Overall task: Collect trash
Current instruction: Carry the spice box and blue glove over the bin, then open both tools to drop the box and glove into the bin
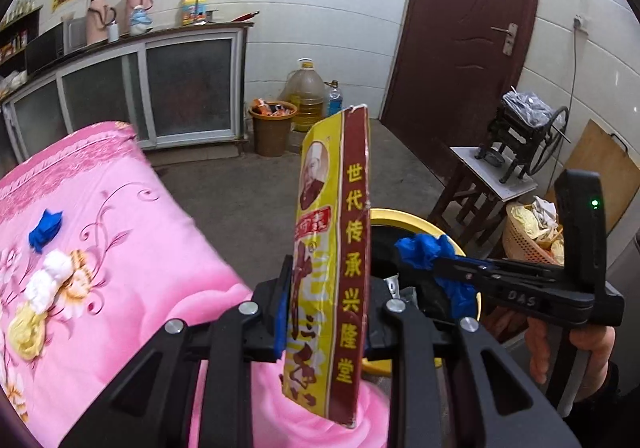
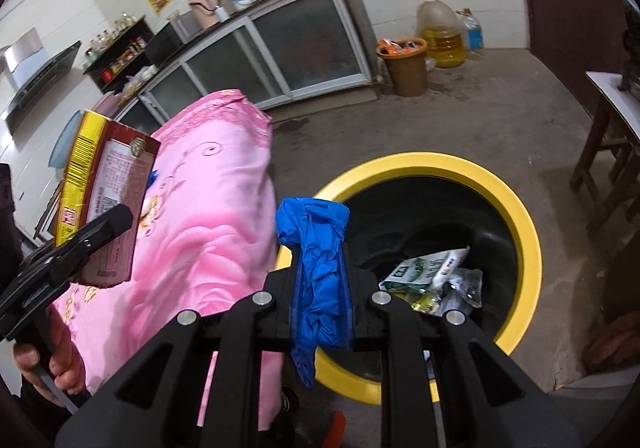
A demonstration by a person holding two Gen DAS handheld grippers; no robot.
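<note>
While wrappers already lie in the yellow-rimmed bin, I carry two more pieces toward it: my right gripper pinches a blue glove just over the rim, my left gripper clamps a flattened box. Another blue scrap and white wads wait on the pink quilt.

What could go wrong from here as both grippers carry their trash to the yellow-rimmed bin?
1. The blue glove in the right gripper hangs over the bin's yellow rim, so released now it may drape there or fall outside.
2. The tall box in the left gripper is over the pink cloth, short of the bin.
</note>
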